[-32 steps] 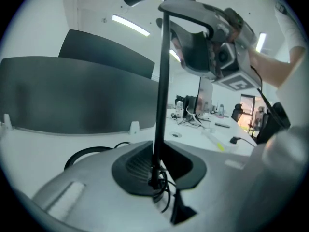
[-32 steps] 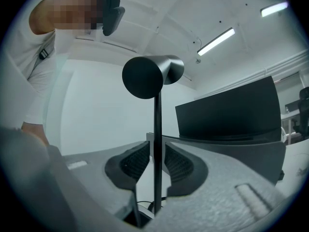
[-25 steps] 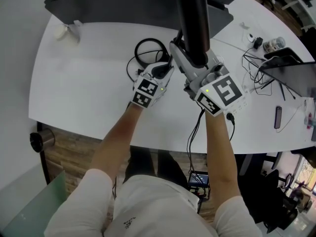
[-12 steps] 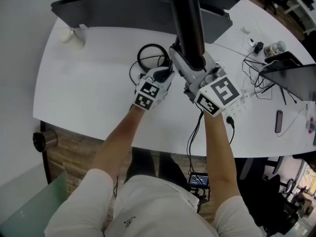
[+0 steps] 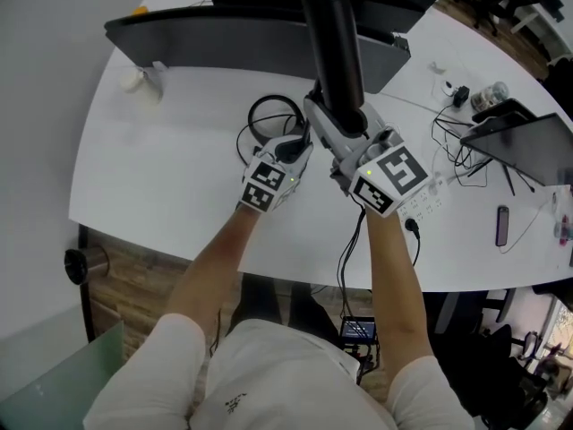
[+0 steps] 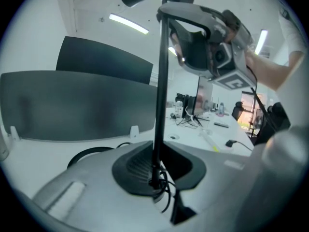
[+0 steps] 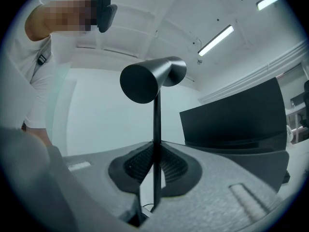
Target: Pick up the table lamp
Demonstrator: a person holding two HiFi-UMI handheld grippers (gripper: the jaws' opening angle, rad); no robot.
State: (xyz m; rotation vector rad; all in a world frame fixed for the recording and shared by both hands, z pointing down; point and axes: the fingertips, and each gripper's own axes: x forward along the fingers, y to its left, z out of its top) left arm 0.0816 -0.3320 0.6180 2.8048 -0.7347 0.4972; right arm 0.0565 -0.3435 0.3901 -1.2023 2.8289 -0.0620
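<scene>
The black table lamp's head (image 5: 329, 38) looms close under the head camera and hides its thin pole there. My left gripper (image 5: 299, 140) and right gripper (image 5: 324, 119) meet at the pole from either side. In the left gripper view the pole (image 6: 160, 100) runs up between the pads of the left gripper (image 6: 157, 172), which is shut on it; the right gripper (image 6: 212, 50) clamps the pole higher up. In the right gripper view the right gripper (image 7: 155, 170) is shut on the pole (image 7: 156, 129), below the lamp head (image 7: 150, 80).
A coiled black cable (image 5: 271, 113) lies on the white table (image 5: 161, 177) just behind the grippers. A dark divider panel (image 5: 224, 38) stands at the back. To the right are a power strip (image 5: 423, 202), tangled wires (image 5: 461, 150), a dark laptop (image 5: 526, 146) and a phone (image 5: 503, 227).
Both grippers have risen a little together, still clamped on the lamp pole. Their grips look unchanged.
</scene>
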